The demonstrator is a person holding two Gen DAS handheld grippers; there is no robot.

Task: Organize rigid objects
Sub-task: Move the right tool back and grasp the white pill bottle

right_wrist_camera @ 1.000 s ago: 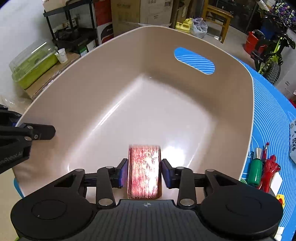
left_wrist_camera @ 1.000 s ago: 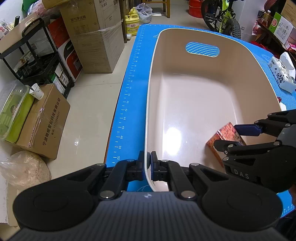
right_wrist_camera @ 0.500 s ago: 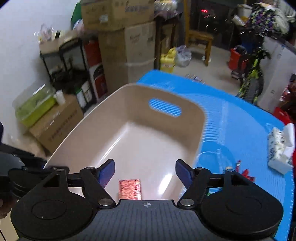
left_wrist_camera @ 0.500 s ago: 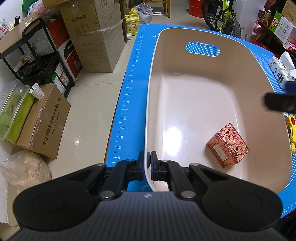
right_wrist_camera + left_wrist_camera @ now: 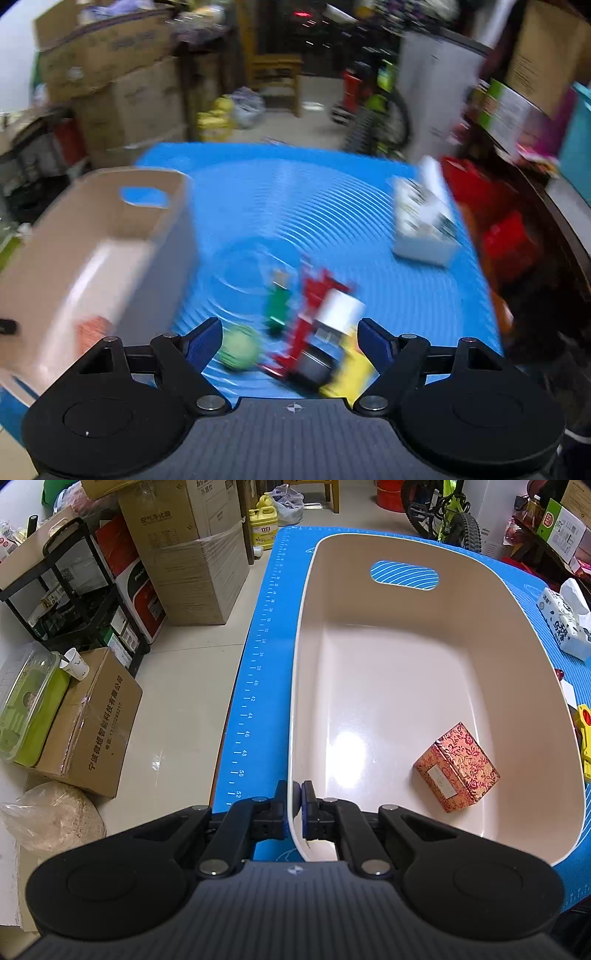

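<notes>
Left gripper [image 5: 294, 805] pinches the tub [image 5: 295, 709] rim steady at 6 o'clock; right gripper [image 5: 290, 341], fingers spread, faces the clutter.

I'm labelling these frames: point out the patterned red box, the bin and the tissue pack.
patterned red box [image 5: 461, 766], left wrist view, top face
bin [image 5: 406, 546], left wrist view, far wall
tissue pack [image 5: 561, 627], left wrist view, printed side

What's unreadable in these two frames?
- Right wrist view: motion blur smears the pile ahead of the open right gripper; individual items cannot be told apart.
- Left wrist view: yellow object cut off by the right edge.
- Left wrist view: left gripper hides the bin rim it clamps.
- Patterned box: label too small.
</notes>
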